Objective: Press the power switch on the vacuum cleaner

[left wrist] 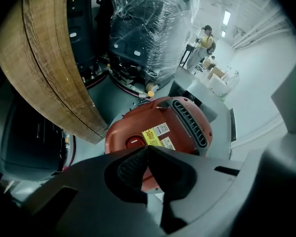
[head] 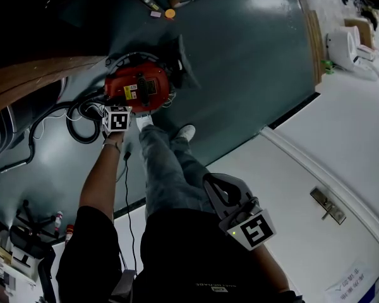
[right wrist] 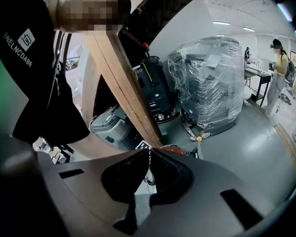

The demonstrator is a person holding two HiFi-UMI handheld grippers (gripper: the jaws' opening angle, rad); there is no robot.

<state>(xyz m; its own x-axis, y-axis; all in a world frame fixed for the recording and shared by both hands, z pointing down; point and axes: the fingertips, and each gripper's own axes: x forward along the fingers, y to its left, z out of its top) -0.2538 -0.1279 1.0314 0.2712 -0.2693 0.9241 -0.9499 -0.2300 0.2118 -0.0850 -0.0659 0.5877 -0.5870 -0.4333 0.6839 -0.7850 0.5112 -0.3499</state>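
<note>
The red vacuum cleaner sits on the dark floor beside a wooden table edge. In the left gripper view its top shows a red oval power switch, a yellow label and a grey vent. My left gripper is shut and empty, its tips just short of the switch; whether they touch it I cannot tell. From the head it shows at the vacuum's near edge. My right gripper is held back by the person's waist, shut and empty; only a sliver of the vacuum shows past it.
A black hose and cables loop left of the vacuum. The person's shoe stands just right of it. A plastic-wrapped machine stands behind, a curved wooden table edge to the left. A person in yellow stands far off.
</note>
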